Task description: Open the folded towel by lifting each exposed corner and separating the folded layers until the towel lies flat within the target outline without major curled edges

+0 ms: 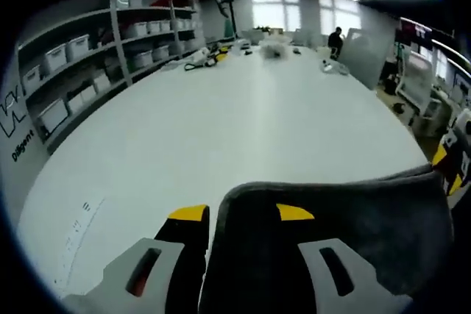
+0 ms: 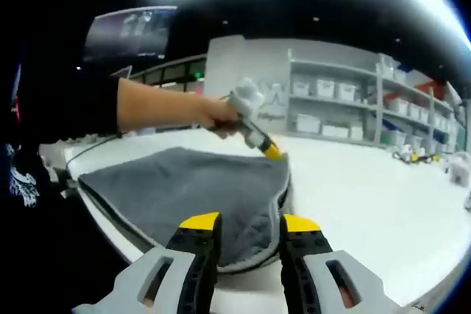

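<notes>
Both grippers work the near edge of a dark grey, soft folded towel (image 2: 184,189) lying on a wide white table (image 1: 243,123).

From the left: the left gripper (image 1: 243,215), grey with yellow-tipped black jaws, has towel cloth draped up between and over its jaws; it seems clamped on a raised layer, though the cloth hides the contact. The right gripper (image 2: 246,222) sits narrow with the towel hem between its jaws, probably pinching it. A person's hand (image 2: 213,114) holds the left gripper at the towel's far corner. Pulling unevenly could drag the towel off the table edge or curl the hem. Wall lettering on the left begins "Diligent"; the rest is cut off.
</notes>
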A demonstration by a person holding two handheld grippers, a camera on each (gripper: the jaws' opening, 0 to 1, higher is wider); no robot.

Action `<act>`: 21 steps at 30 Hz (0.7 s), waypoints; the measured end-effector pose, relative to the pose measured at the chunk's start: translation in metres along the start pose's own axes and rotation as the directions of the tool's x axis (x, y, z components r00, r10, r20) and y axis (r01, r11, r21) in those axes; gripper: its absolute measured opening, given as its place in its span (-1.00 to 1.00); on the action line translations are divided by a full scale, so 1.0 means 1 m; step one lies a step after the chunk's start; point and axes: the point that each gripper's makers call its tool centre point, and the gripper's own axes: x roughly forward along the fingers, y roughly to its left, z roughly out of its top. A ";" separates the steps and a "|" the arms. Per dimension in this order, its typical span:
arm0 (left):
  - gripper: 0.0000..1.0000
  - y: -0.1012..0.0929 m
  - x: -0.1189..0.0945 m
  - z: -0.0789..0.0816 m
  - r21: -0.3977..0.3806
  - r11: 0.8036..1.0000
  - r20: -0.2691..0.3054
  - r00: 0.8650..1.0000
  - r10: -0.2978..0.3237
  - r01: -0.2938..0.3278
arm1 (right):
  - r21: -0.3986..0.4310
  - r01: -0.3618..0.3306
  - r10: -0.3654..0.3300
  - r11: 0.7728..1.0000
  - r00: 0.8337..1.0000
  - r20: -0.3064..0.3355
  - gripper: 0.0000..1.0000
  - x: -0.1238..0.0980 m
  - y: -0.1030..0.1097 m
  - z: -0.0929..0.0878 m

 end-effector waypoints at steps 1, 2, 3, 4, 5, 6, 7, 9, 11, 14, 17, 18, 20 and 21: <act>-0.34 0.001 0.001 -0.001 0.003 1.000 -0.003 1.000 0.003 -0.003 | 0.009 0.002 -0.002 1.000 1.000 -0.008 -0.45 0.000 -0.001 -0.002; -0.33 0.002 0.002 -0.002 0.003 1.000 -0.004 1.000 0.006 -0.006 | 0.022 0.003 -0.002 1.000 1.000 -0.021 -0.47 0.000 -0.003 -0.006; -0.33 0.001 0.003 -0.003 0.003 1.000 -0.004 1.000 0.006 -0.006 | 0.029 0.003 -0.002 1.000 1.000 -0.024 -0.47 0.000 -0.003 -0.007; -0.34 0.001 0.004 -0.004 0.006 1.000 -0.005 1.000 0.004 -0.004 | 0.034 0.003 -0.002 0.999 1.000 -0.026 -0.49 0.000 -0.005 -0.009; -0.36 0.000 0.005 -0.004 0.016 1.000 -0.005 1.000 0.006 -0.006 | 0.039 -0.001 0.002 0.999 1.000 -0.030 -0.52 0.000 -0.005 -0.010; -0.43 0.000 0.005 -0.003 0.022 1.000 -0.004 1.000 0.003 -0.003 | 0.042 -0.002 0.003 0.999 1.000 -0.030 -0.59 -0.001 -0.004 -0.010; -0.47 -0.002 0.005 -0.003 0.022 1.000 -0.005 1.000 -0.005 0.005 | 0.045 0.001 0.000 0.999 1.000 -0.024 -0.68 -0.001 -0.005 -0.010; -0.48 -0.003 0.005 -0.004 0.026 1.000 -0.008 1.000 -0.003 0.004 | 0.048 -0.002 0.003 0.999 1.000 -0.025 -0.72 -0.002 -0.004 -0.010; -0.58 -0.002 0.005 -0.004 0.031 1.000 -0.009 1.000 0.002 -0.002 | 0.049 -0.004 0.005 0.999 1.000 -0.021 -0.77 -0.002 -0.003 -0.008; -0.71 0.004 0.002 -0.001 0.028 0.999 0.000 1.000 0.023 -0.023 | 0.043 -0.005 0.005 0.999 1.000 -0.008 -0.82 -0.002 -0.002 -0.005; -0.86 0.008 -0.001 -0.001 0.029 0.999 0.002 0.999 0.035 -0.035 | 0.036 -0.008 0.008 0.999 1.000 0.001 -0.86 -0.002 0.000 -0.002; -0.88 0.009 -0.002 0.000 0.029 0.999 0.007 0.999 0.035 -0.035 | 0.032 -0.009 0.008 0.999 1.000 0.005 -0.87 -0.002 0.001 -0.001; -0.91 0.010 -0.003 0.002 0.034 0.999 0.016 0.999 0.042 -0.042 | 0.023 -0.010 0.009 1.000 1.000 0.010 -0.89 -0.003 0.003 0.001; -0.91 0.010 -0.004 0.003 0.033 0.999 0.018 0.999 0.042 -0.042 | 0.020 -0.011 0.011 1.000 1.000 0.018 -0.89 -0.003 0.004 0.003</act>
